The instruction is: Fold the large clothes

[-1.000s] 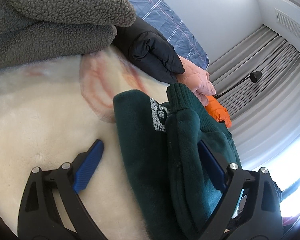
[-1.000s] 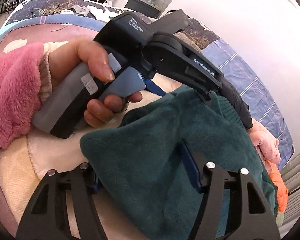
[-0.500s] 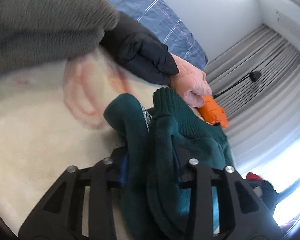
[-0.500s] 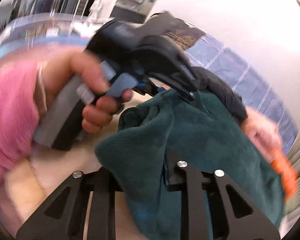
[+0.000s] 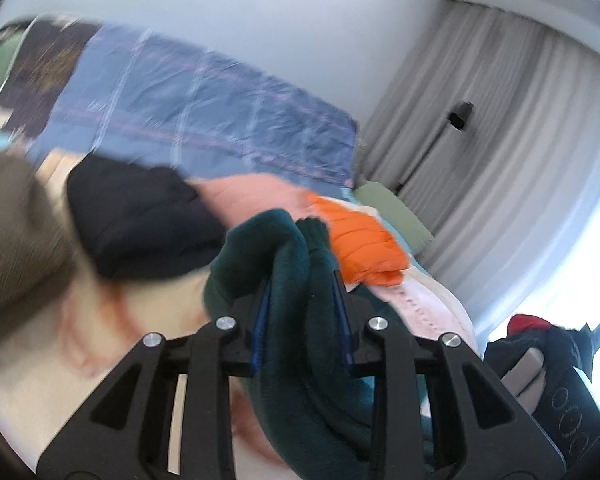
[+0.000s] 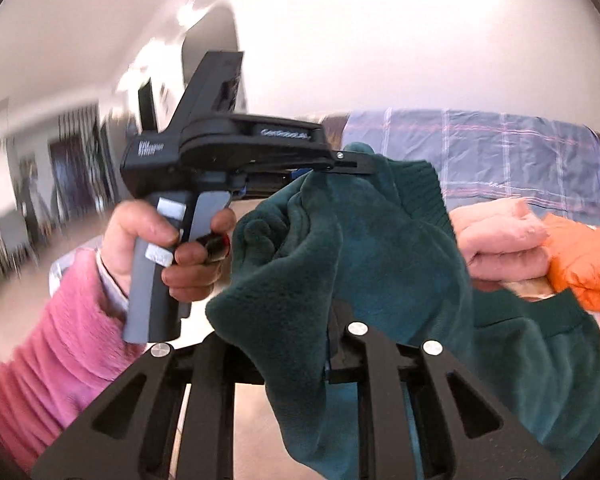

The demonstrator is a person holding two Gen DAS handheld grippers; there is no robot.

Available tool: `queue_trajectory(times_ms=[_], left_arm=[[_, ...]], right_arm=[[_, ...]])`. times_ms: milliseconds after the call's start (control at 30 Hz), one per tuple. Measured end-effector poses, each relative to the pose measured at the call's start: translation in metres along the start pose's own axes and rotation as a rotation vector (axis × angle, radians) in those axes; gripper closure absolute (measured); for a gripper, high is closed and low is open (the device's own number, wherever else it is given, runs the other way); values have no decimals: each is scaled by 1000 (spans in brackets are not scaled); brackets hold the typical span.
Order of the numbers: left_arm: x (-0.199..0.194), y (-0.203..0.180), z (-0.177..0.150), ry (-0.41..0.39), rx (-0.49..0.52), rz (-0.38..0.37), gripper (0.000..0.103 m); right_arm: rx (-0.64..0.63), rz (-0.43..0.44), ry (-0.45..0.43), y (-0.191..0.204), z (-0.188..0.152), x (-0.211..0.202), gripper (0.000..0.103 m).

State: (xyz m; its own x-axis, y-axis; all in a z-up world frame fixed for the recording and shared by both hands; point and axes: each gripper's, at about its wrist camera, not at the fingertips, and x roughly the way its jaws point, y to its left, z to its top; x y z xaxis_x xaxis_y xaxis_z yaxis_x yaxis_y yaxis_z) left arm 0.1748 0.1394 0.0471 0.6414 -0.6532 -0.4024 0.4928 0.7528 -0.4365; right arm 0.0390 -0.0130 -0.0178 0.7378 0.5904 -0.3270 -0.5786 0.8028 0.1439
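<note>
Both hand-held grippers, left (image 5: 302, 316) and right (image 6: 296, 354), are closing on the green garment (image 6: 380, 248), which hangs below them over the bed (image 5: 112, 320).

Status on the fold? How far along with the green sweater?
Done: both grippers have a hold. In hand: left gripper and right gripper, jaws closing, pinch the bunched green sweater above the bed. Left: no fold visible; black jacket and orange jacket lie behind it.

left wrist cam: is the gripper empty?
No. The left gripper is clamping bunched dark green garment between its closing jaws.
</note>
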Motion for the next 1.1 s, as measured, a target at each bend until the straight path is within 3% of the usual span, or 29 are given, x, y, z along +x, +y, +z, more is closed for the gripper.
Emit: queue_trajectory(times_ms=[167,233,300,500,633,700,767,933,1033,1100], left_arm=[[50,-91,27,55,143,-20,77],[83,-126,31,92,192,-14,87],[122,-154,29,149,224,-31,87],[236,-207,-25,329,347,-20,84],[250,-235,-47,343,445,-27,78],[243,-246,-54,335,533,-7,69],[237,-253,-58,317,603,42,57],[236,-249,-55,242,712,198,51],[280,-228,-86,361,816,298,48],[312,-207,-111,445,835,392,48]], right_arm=[[203,12,-98,-77,8,-65,86],[293,-39,-135,-114,-3,-91,86],[367,-68,-150,-145,-16,-108,86],[576,-99,-137,-208,-80,-146,86],[643,-85,-122,-232,-115,-163,86],[669,-76,-119,-237,-128,-168,86],[709,-66,-117,-250,-137,-166,85],[844,-4,-93,-282,-164,-165,84],[929,45,-55,-297,-177,-153,83],[941,-5,10,-300,-186,-142,79]])
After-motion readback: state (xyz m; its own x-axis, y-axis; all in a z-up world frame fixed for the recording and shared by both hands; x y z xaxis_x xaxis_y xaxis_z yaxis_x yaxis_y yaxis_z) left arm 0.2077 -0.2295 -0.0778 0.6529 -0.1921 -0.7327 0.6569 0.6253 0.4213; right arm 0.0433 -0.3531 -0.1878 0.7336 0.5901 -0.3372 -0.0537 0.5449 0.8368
